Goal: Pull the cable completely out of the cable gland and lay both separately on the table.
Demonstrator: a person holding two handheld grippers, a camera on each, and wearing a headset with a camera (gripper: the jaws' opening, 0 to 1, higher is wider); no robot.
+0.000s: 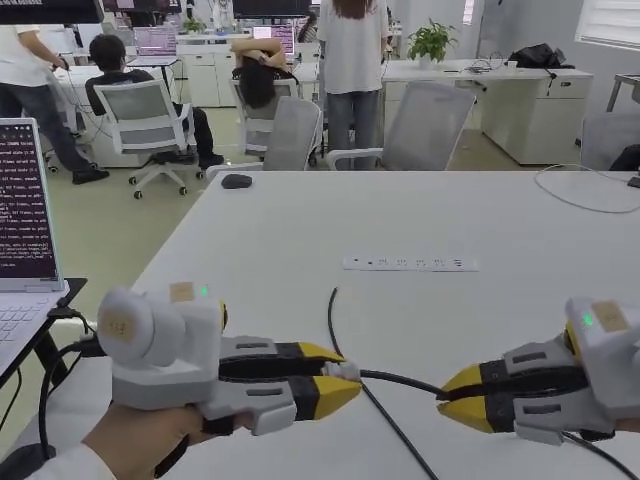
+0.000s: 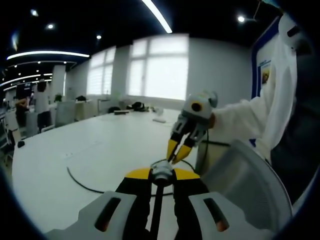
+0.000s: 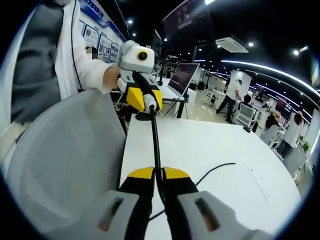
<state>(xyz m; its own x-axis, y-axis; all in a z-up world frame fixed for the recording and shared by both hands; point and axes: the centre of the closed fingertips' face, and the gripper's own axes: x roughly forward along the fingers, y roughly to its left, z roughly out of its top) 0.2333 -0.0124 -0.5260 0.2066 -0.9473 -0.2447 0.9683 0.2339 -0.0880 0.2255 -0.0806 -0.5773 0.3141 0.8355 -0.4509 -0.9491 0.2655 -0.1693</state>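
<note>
The left gripper (image 1: 350, 378) is held in a hand (image 1: 140, 440) low over the white counter (image 1: 300, 230), and its yellow-tipped fingers (image 2: 137, 174) are clenched on the small grey cable gland (image 1: 343, 371). The right gripper (image 1: 448, 395) is pointed at it from the opposite side, with its fingers (image 3: 141, 173) clamped on the black cable (image 1: 395, 378) just beside the gland. A short, nearly straight run of cable is stretched between the two grippers above the counter. The cable is seen to pass on through the gland, and the rest is laid in a loose curve on the counter with its free end near a white power strip (image 1: 410, 263). Lines of text are shown on the screen of a laptop (image 1: 25, 200) at the left edge, but they are too small to be read. The wall posters (image 3: 97, 37) in the right gripper view are likewise illegible. A dark mouse (image 1: 236, 181) is lying farther back on the counter.
</note>
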